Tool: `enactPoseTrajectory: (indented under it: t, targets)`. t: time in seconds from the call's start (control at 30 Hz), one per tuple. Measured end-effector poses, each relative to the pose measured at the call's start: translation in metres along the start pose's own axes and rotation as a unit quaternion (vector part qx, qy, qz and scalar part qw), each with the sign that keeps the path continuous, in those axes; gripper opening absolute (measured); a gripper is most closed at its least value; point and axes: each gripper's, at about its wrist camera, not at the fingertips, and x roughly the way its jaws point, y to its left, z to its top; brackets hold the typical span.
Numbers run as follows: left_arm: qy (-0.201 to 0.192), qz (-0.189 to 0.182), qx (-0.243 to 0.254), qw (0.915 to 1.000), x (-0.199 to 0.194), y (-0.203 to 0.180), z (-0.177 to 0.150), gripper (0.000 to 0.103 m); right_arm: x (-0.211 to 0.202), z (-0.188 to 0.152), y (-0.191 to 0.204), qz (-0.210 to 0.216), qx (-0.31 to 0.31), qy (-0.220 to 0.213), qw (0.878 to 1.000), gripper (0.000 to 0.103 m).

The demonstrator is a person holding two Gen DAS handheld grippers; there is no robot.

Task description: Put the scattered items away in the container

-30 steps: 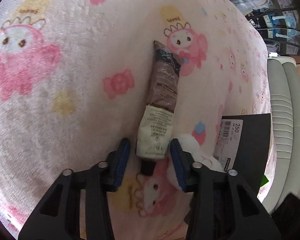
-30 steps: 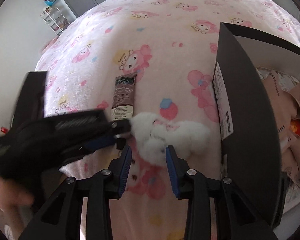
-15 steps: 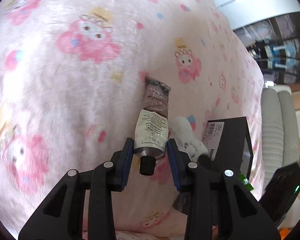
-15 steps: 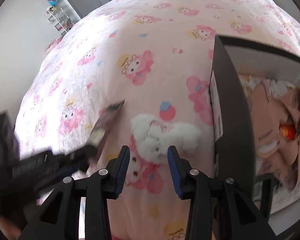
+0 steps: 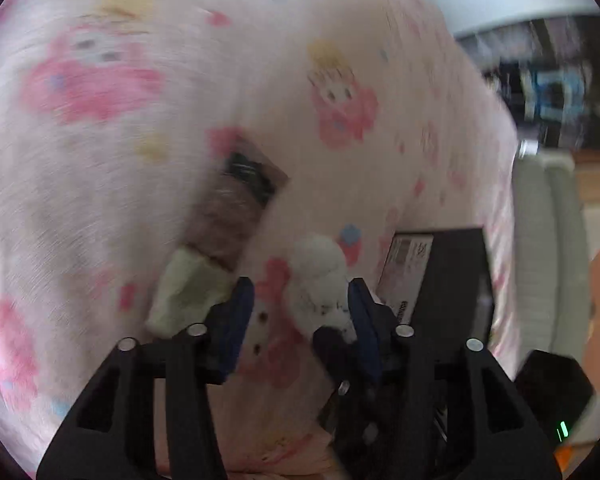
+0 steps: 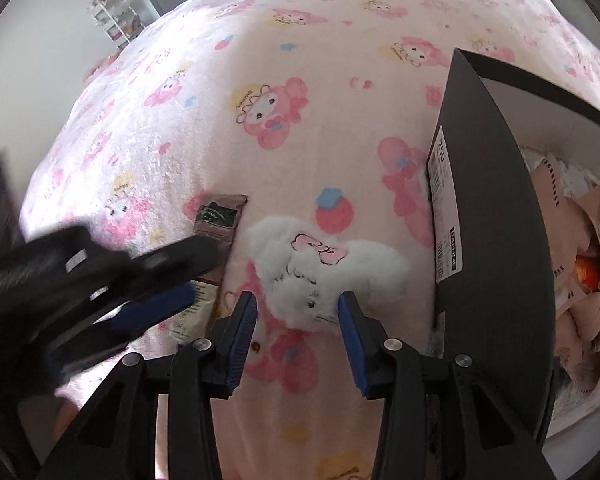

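Gaping wide over the pink bed (image 5: pixel 100 208), the left tool (image 5: pixel 300 308) has nothing between its blue pads; the tube (image 5: pixel 204 264) lies just outside its left finger, not gripped, and that view is smeared by blur. In the right wrist view the left tool (image 6: pixel 156 296) reaches in from the left edge, low over the tube (image 6: pixel 216 224), its fingers overlapping the tube's pale lower end; whether they touch it cannot be told.

The tube is brown at its crimped far end and cream near the cap, lying flat on the bed, angled slightly right.

The right tool (image 6: pixel 296 316) is also spread wide, gripping nothing. Its pads flank the near end of the plush (image 6: pixel 320 268), a white fluffy toy with a pink bow and a small stitched face, lying on the bed (image 6: pixel 300 80) just right of the tube. The tool points forward and down at it.

At far right stands the box (image 6: pixel 496 216), black-walled with a white label, already holding beige soft things.
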Motion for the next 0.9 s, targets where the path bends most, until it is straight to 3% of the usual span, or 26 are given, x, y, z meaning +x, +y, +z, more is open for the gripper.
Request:
enactPoseTrajectory:
  t: [0.13, 0.2, 0.27, 0.4, 0.5, 0.53, 0.63, 0.73, 0.83, 0.9]
  targets:
    - [0.040, 0.027, 0.035, 0.9982, 0.030, -0.014, 0.011, 0.057, 0.003, 0.001, -0.002, -0.015, 0.006, -0.002, 1.000, 0.040]
    - [0.049, 0.019, 0.044, 0.9977, 0.037, -0.011, 0.013, 0.031, 0.003, 0.001, -0.001, -0.021, 0.000, -0.004, 1.000, 0.040]
    - [0.054, -0.007, 0.031, 0.9980, 0.036, -0.003, 0.013, 0.025, 0.006, 0.000, 0.002, -0.007, -0.006, 0.001, 1.000, 0.040]
    - [0.018, -0.003, 0.055, 0.9983, 0.008, -0.008, 0.000, 0.015, 0.003, -0.003, 0.001, 0.008, -0.003, 0.006, 1.000, 0.041]
    - [-0.011, 0.008, 0.064, 0.9978, -0.020, -0.008, -0.016, 0.013, -0.014, -0.010, -0.001, 0.041, 0.016, 0.005, 0.999, 0.041]
    - [-0.018, 0.005, 0.062, 0.9979, -0.027, -0.005, -0.025, 0.012, -0.023, -0.011, -0.001, 0.066, 0.022, 0.003, 0.998, 0.041]
    - [-0.023, -0.017, 0.048, 0.9984, -0.052, 0.008, -0.041, 0.012, -0.038, -0.015, 0.001, 0.091, 0.017, 0.001, 0.996, 0.042]
    - [-0.034, 0.003, 0.042, 0.9985, -0.061, 0.011, -0.048, 0.014, -0.046, -0.023, 0.006, 0.087, 0.005, -0.011, 0.996, 0.045]
    - [-0.036, 0.020, 0.020, 0.9990, -0.053, 0.019, -0.043, 0.016, -0.035, -0.030, 0.007, 0.089, 0.007, 0.014, 0.996, 0.045]
    - [-0.037, 0.018, 0.001, 0.9992, -0.050, 0.027, -0.040, 0.026, -0.031, -0.034, 0.005, 0.098, 0.014, 0.021, 0.995, 0.045]
